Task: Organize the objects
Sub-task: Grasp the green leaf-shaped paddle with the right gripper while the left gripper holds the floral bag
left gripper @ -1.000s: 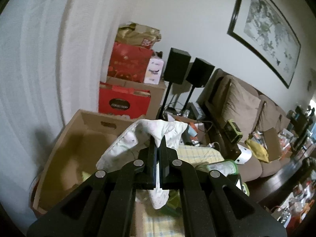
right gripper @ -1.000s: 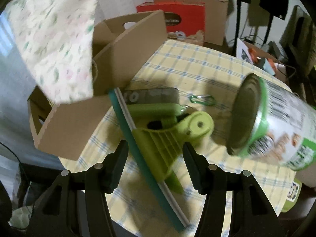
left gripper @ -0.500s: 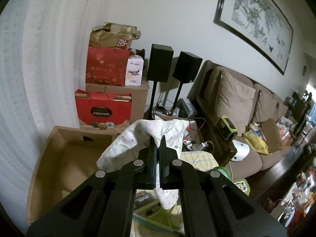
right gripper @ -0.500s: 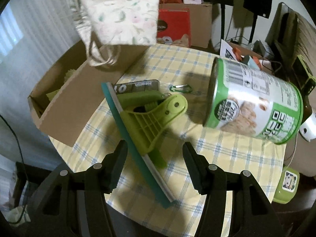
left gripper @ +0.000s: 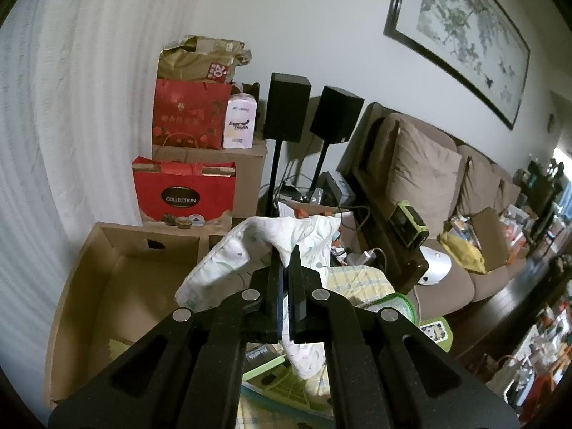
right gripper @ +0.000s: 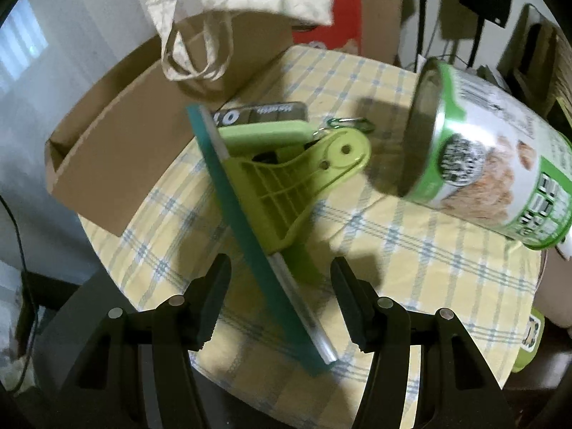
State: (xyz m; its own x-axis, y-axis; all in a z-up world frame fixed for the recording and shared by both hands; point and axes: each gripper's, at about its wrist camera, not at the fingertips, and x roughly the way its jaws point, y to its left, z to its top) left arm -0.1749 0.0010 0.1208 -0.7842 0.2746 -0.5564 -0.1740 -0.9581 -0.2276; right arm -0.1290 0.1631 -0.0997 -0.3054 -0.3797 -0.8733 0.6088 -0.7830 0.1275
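L wrist view: floral cloth bag (left gripper: 271,250) is pinched in the closed left gripper (left gripper: 286,268), held in air above the cardboard box (left gripper: 107,286). If released off-centre, it could be draped over the box wall instead of dropped inside.

R wrist view: right gripper (right gripper: 279,279) is held open, empty, over the green squeegee (right gripper: 271,193) on the table (right gripper: 429,268). Bag drawstring (right gripper: 193,57) dangles near; could be snagged. Tipped can (right gripper: 493,171) could be rolled if nudged.

A flowery cloth bag (left gripper: 286,239) hangs in the air, pinched, above an open cardboard box (left gripper: 118,286).
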